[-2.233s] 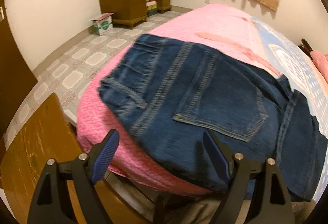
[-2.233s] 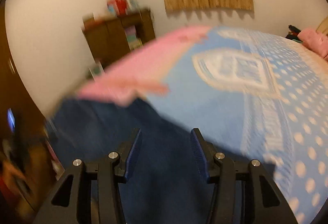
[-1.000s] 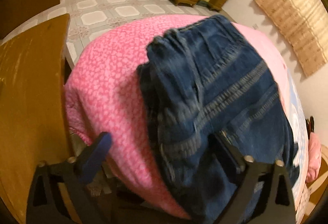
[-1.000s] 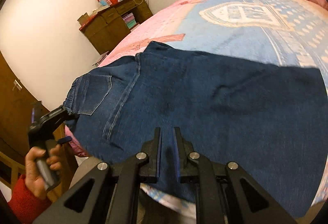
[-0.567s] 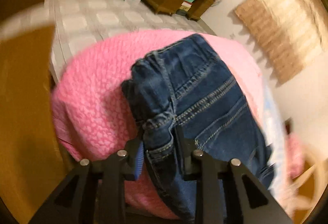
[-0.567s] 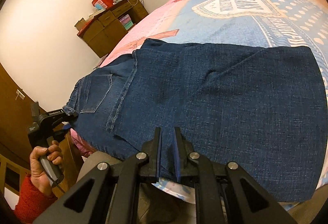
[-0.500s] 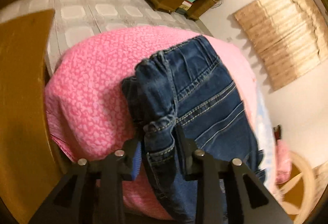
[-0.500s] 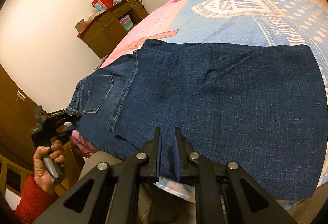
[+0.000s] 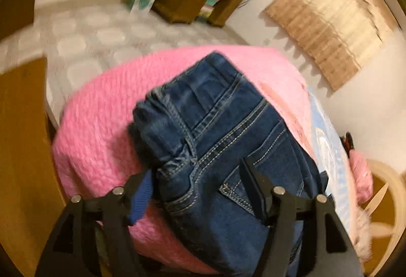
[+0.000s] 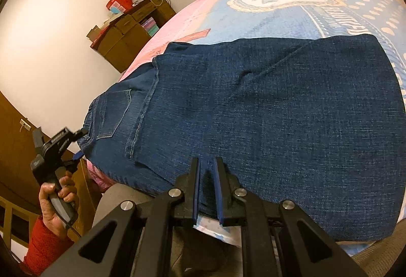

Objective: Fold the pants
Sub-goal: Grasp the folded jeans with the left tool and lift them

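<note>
Dark blue jeans lie flat across the bed, waistband at the left over the pink cover. In the left wrist view the bunched waistband sits between the fingers of my left gripper. Its jaws are opening, and the blue left pad stands just off the denim. The right wrist view shows that left gripper at the waistband corner, held by a hand in a red sleeve. My right gripper is shut on the near edge of the jeans, with denim pinched between its pads.
A blue patterned bedspread covers the bed beyond the jeans. A wooden cabinet stands by the far wall on a tiled floor. A wooden board rises at the left of the bed end. A pale round chair frame is at the right.
The left gripper closed on the waistband half a second ago and has now parted its fingers around it. The right gripper keeps its pinch and place.
</note>
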